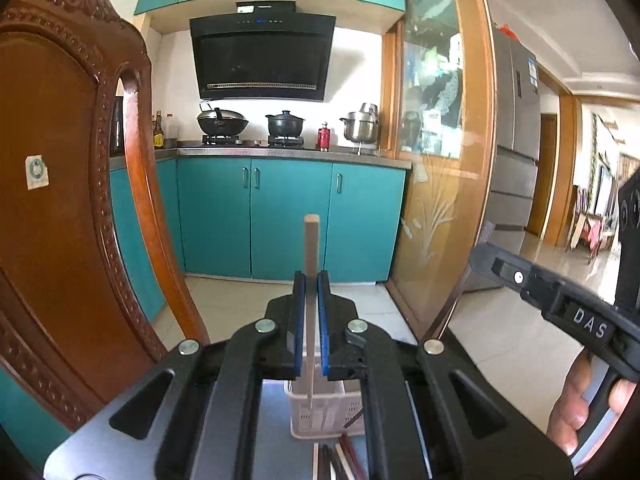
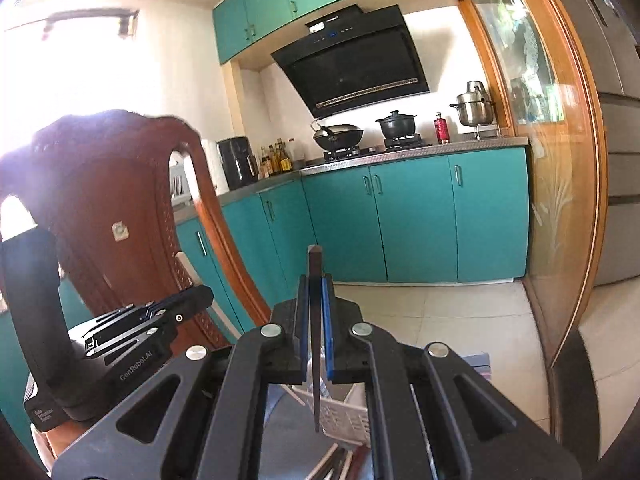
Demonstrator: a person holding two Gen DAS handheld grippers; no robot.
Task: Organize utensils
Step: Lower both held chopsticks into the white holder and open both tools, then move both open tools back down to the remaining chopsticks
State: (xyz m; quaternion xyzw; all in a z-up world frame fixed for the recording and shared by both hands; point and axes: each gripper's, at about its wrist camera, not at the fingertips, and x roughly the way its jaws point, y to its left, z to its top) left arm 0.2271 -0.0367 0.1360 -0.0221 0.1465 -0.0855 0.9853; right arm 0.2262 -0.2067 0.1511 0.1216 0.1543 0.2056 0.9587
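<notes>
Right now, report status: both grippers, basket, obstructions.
Left gripper shut on pale chopstick. Right gripper shut on dark chopstick. White basket below both. Nothing blocking.

Pale wooden chopstick (image 1: 311,264): light beige, square-ended, standing upright, its lower tip hanging over the basket's open top.

Dark chopstick (image 2: 315,320): dark brown, near-black, upright, lower tip just inside or above the basket rim; cannot tell which.

White utensil basket (image 1: 320,412): slotted plastic, rectangular, upright on a grey-blue surface.

Loose chopsticks (image 1: 340,460): several, mixed pale, dark and reddish, lying just near of the basket.
</notes>
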